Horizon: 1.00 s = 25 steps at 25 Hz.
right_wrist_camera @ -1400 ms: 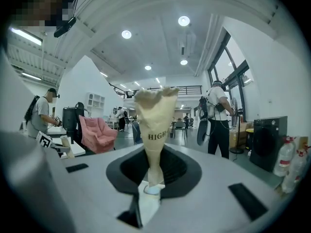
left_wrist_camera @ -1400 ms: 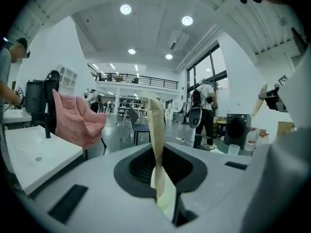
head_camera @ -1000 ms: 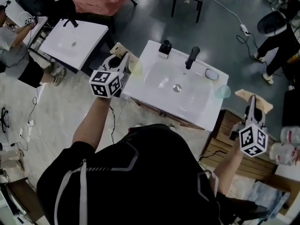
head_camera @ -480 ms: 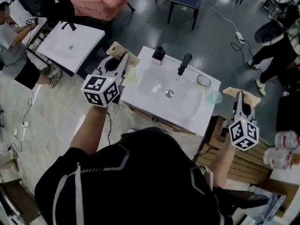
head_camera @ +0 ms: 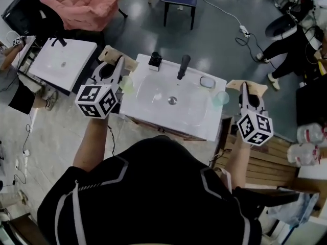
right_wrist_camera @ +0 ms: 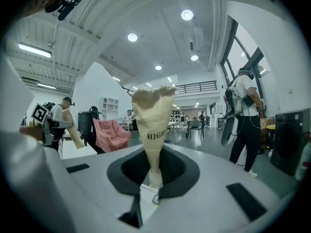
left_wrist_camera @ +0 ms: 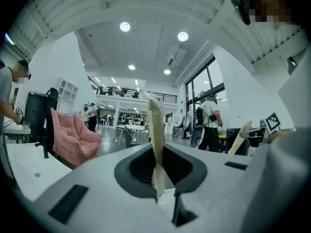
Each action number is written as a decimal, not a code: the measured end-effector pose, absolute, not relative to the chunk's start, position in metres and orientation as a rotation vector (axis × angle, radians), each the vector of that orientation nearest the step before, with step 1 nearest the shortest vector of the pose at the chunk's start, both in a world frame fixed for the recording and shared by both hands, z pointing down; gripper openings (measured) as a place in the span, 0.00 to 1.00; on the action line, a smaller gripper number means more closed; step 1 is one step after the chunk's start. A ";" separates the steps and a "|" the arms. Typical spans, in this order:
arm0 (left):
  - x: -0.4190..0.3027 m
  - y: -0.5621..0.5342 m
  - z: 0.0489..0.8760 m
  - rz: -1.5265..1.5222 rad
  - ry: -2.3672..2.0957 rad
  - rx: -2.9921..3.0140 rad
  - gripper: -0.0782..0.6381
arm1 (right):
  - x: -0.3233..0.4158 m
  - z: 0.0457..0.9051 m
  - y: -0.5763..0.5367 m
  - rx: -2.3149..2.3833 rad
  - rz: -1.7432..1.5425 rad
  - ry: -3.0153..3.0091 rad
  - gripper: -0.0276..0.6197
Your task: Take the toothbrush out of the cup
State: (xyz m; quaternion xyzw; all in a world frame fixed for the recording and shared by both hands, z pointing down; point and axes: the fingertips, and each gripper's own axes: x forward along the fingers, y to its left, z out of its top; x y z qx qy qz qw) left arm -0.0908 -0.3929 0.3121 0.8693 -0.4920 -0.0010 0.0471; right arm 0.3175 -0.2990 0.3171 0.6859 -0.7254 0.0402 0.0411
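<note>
A white sink [head_camera: 149, 109] with a black tap [head_camera: 182, 66] is seen in the middle. The left gripper [head_camera: 118, 59] is held at the sink's left side and the right gripper [head_camera: 246, 87] at its right side, both pointed toward the far side. The left gripper's jaws are closed together, with nothing between them. The right gripper's jaws have just been closing and are seen pressed together, also with nothing between them. A pale yellow cup [head_camera: 126, 83] is seen at the sink's left edge, just beside the left gripper. A pale blue-green cup [head_camera: 222, 97] is seen at the right edge, near the right gripper. A toothbrush cannot be made out in either cup.
</note>
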 end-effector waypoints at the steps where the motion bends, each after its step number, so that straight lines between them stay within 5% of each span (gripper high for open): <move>1: -0.089 -0.393 0.311 -0.005 -1.502 2.655 0.15 | 0.317 0.316 -0.300 2.098 0.122 -2.214 0.09; 25: -0.107 -0.391 0.315 0.029 -1.590 2.632 0.15 | 0.314 0.317 -0.302 2.060 0.116 -2.182 0.09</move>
